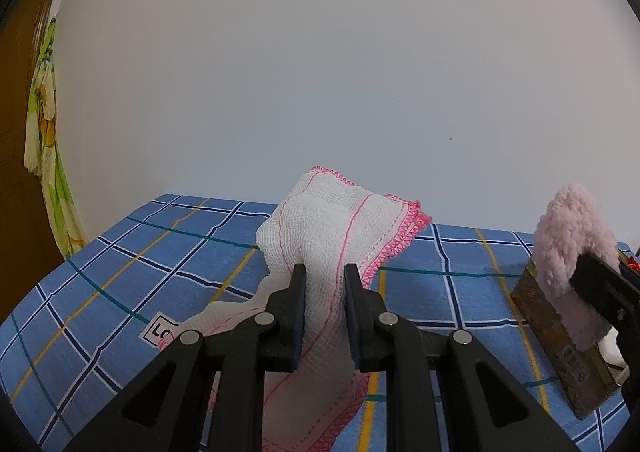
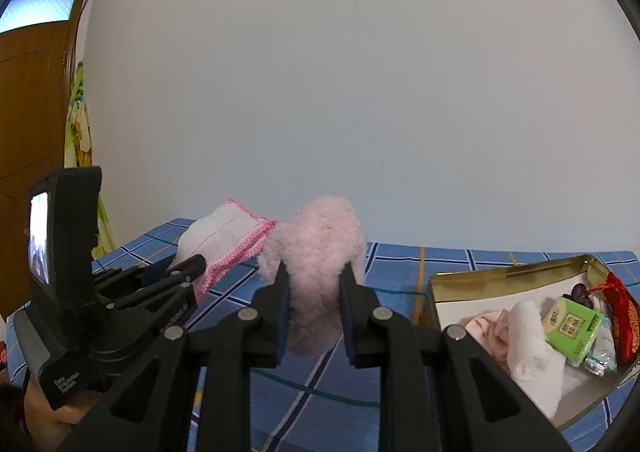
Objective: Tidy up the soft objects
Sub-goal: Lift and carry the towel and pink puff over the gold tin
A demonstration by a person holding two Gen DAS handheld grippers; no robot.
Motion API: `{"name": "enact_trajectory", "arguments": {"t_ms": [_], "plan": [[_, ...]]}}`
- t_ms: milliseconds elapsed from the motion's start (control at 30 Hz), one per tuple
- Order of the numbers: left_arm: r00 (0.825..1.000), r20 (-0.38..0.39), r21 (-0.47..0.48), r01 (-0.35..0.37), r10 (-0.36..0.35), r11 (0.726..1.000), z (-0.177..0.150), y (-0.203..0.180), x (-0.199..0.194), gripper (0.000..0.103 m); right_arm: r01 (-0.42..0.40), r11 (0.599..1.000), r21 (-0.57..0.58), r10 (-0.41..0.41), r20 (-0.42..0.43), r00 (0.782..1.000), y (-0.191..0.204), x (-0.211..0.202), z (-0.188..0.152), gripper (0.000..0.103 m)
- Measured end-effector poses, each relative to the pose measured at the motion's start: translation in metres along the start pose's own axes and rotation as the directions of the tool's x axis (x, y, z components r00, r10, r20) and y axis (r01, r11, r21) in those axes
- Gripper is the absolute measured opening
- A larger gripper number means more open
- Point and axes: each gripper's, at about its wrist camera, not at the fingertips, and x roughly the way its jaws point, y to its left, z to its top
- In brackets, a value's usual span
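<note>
Soft cloths are what both tools carry at this moment. The left tool [image 1: 324, 284] is clamped on a white gauze cloth with pink stitched edging [image 1: 340, 224]; its upper part stands bunched above the fingertips while the rest trails down to the blue checked cover [image 1: 120, 272]. The right tool [image 2: 314, 284] is closed on a pink fluffy cloth [image 2: 316, 252], which is squeezed between the pads and held clear of the cover.

Both pieces look very light and wholly limp, so they should sag and swing from wherever they are pinched, and neither seems fragile. The open-weave gauze could snag on a corner or slide through the pads if only a thin layer is caught; a gathered fold near its middle seems the safer hold. The fleece is thick and springy, so it grips well but may puff back out on release.

At the right edge of the checked surface sits an open gold tin [image 2: 500, 274], already holding a rolled white towel [image 2: 528, 340], a pale pink cloth [image 2: 486, 326], a green packet [image 2: 572, 326] and a red embroidered pouch [image 2: 624, 316]. Free room inside looks limited, mostly along the near and left sides, and its metal rim is the likely catch point for a trailing gauze edge.
</note>
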Motion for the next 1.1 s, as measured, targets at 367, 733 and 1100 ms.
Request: {"name": "enact_trajectory", "arguments": {"t_ms": [367,733,1100], "plan": [[1.000,0.001,-0.016,0.010,-0.010,1.000,-0.004,-0.006,-0.009,0.020,0.014,1.000,0.016,-0.014,0.014,1.000,0.005,-0.005,-0.001,0.022],[1.000,0.003,-0.027,0.028,-0.027,0.999,-0.006,-0.013,-0.017,0.020,0.031,0.999,0.025,-0.032,0.027,0.999,0.001,-0.013,-0.004,0.022],[0.999,0.008,-0.013,0.036,-0.036,0.999,-0.008,-0.030,-0.028,0.020,0.075,0.996,0.046,-0.077,0.040,0.996,-0.010,-0.022,-0.004,0.022]]}}
